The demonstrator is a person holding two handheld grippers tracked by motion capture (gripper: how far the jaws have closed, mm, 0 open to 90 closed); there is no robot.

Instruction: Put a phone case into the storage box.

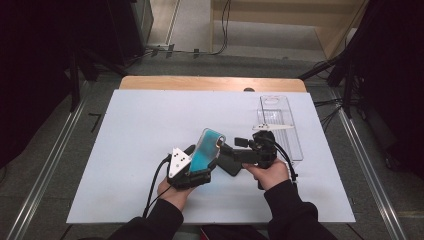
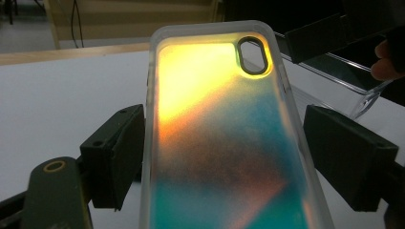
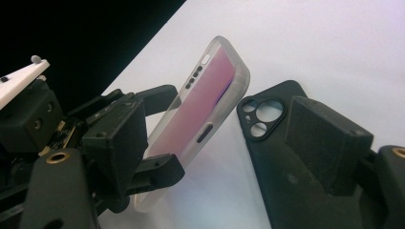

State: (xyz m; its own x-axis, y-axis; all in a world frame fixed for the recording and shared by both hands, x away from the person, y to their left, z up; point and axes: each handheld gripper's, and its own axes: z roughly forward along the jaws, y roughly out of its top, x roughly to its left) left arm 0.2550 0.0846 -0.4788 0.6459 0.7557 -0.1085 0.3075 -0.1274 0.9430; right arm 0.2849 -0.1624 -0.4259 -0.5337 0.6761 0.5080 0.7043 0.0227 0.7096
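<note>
Iridescent phone case (image 1: 206, 148): raised tilted above the surface (image 1: 125, 130), between the left tool's (image 1: 192, 162) jaws; contact unclear. Black phone case (image 1: 231, 164): lying flat, right tool (image 1: 235, 150) open around it. Risk: with so little purchase, a nudge from the right tool could tip the iridescent case onto the black one.

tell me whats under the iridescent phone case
The iridescent phone case is lifted and tilted in the left gripper; white table lies beneath, black phone beside. The spot directly below is hidden.
</note>
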